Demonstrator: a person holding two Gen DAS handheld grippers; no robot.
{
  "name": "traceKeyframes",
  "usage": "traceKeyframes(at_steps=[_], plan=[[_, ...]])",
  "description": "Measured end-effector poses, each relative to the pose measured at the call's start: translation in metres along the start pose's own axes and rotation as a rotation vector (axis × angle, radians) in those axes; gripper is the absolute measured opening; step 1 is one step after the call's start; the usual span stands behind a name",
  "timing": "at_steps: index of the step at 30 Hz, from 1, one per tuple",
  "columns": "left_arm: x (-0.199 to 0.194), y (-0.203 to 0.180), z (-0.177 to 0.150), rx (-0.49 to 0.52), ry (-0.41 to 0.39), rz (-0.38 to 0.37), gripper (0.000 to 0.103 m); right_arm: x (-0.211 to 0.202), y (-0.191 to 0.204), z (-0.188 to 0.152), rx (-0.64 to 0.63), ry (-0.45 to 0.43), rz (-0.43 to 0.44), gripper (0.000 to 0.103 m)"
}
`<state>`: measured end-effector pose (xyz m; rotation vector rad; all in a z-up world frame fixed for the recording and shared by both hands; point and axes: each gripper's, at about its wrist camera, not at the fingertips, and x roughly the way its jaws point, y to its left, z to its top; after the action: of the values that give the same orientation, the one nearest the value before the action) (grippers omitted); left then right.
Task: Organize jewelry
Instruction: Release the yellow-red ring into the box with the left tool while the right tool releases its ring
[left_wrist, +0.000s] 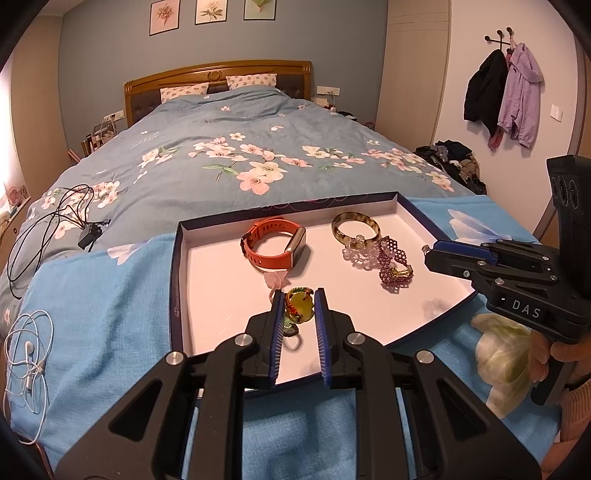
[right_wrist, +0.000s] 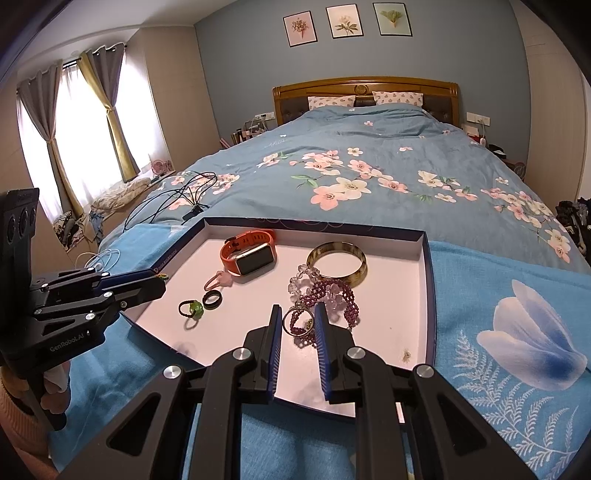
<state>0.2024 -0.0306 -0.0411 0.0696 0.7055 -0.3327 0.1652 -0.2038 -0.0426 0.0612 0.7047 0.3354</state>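
A shallow blue-rimmed tray (left_wrist: 177, 280) with a white floor lies on the bed and also shows in the right wrist view (right_wrist: 428, 280). It holds an orange smartwatch (left_wrist: 275, 247) (right_wrist: 249, 254), a tortoiseshell bangle (left_wrist: 355, 225) (right_wrist: 338, 262), clear and purple bead bracelets (left_wrist: 391, 264) (right_wrist: 328, 295), a green-stone ring (left_wrist: 299, 308) (right_wrist: 194, 309), a black ring (right_wrist: 213, 298) and a pink hair tie (right_wrist: 218, 280). My left gripper (left_wrist: 299, 299) is open, its jaws on either side of the green ring. My right gripper (right_wrist: 298, 314) is open above a metal ring on the purple beads.
The tray rests on a light blue flowered cloth (right_wrist: 517, 332) over a floral duvet (left_wrist: 240, 147). Black cables (left_wrist: 55, 221) and white earphones (left_wrist: 29, 350) lie at the left. Coats (left_wrist: 502, 96) hang on the right wall.
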Motion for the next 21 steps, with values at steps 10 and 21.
traceKeyframes(at_steps=[10,21], plan=[[0.006,0.002,0.001,-0.014,0.014,0.008,0.017,0.003,-0.002,0.0,0.005,0.007,-0.002,0.016],[0.013,0.005,0.001,-0.025,0.031,0.02,0.017,0.01,-0.004,-0.002,-0.001,0.027,-0.008,0.016]])
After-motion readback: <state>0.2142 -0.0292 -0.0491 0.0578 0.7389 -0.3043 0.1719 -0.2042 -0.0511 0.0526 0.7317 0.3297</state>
